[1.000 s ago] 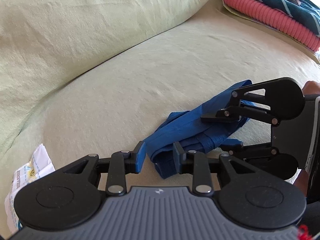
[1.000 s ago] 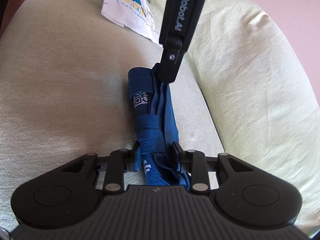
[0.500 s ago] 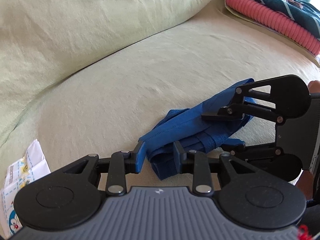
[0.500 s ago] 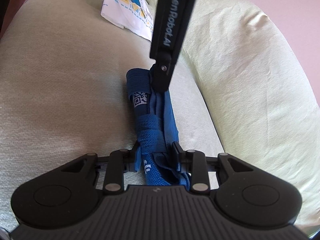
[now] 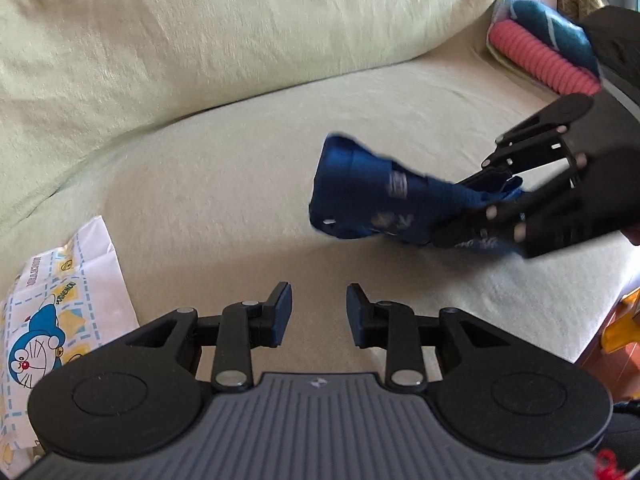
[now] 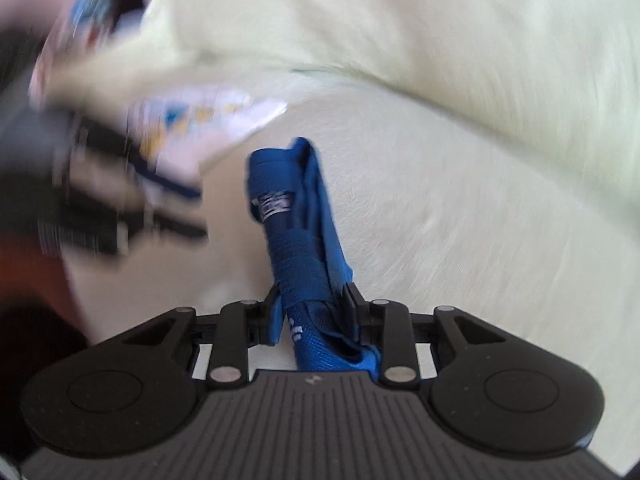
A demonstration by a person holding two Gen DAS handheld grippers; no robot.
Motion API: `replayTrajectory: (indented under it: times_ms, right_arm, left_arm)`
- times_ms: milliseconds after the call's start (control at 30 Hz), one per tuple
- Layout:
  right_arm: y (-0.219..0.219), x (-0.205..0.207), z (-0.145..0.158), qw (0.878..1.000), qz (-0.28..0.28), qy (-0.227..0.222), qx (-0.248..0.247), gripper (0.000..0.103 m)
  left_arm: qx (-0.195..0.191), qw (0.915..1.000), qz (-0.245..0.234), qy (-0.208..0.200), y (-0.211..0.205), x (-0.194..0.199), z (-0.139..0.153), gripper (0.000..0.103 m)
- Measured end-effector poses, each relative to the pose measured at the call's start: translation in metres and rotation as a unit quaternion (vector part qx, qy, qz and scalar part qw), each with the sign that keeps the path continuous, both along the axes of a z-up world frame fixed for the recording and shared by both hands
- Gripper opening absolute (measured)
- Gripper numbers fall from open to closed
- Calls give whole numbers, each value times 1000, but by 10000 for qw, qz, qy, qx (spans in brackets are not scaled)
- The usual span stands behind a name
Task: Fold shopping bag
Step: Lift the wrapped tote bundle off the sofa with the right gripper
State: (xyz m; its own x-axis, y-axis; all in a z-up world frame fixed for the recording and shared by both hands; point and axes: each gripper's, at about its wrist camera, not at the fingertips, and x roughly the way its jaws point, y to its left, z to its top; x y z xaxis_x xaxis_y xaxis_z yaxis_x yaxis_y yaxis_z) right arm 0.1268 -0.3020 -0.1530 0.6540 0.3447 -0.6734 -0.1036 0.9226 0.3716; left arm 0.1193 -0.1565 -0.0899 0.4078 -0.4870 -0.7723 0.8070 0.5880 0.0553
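**Blue bag lifted in your right tool; left tool empty**

Your right tool [image 6: 314,312] is clamped on one end of the single blue shopping bag [image 5: 372,200]; its jaws have just been closing further, with the bundled cloth between the pads. The bag is rolled into a narrow bundle, one webbing handle wrapped across it, one small printed label showing. In the left wrist view it sticks out from the right tool above the sofa seat [image 5: 240,208]; whether its free end touches the seat, you cannot tell.

Your left tool [image 5: 319,306] stands released, jaws parted, nothing between the two blue pads, well apart from the bag.

Count: two tools, one blue bag, one white cartoon-print bag [image 5: 60,300] flat on the seat at left, one back cushion [image 5: 200,40], one stack of folded textiles [image 5: 544,56] far right. The right wrist view is motion-blurred.
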Motion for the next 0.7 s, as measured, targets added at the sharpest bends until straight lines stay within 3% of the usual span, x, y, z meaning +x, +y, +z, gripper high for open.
replayTrajectory:
  times_ms: [100,200,400,600,700]
  right_arm:
    - [-43,-8,-14,9864,-490,188,1556,24]
    - [-65,-39,-45,9622,-895,187,2565,24]
    - [-79,-83,-95,9123,-1592,238,3767,24]
    - [-88,-113,-123,8732,-1803,2,4528,24]
    - [-92,-129,-123,8544,-1788,-233,4872,24]
  left_arm:
    - [-437,9988,-104,191,0,0,12,36]
    - [-882,9948,-189,474,1,3,22,36]
    - [-1503,9829,-478,952,-9,4,29,36]
    - [-1465,9770,-713,1377,-40,0,6,35]
    - [-1477,9721,-706,1680,-49,3,-8,33]
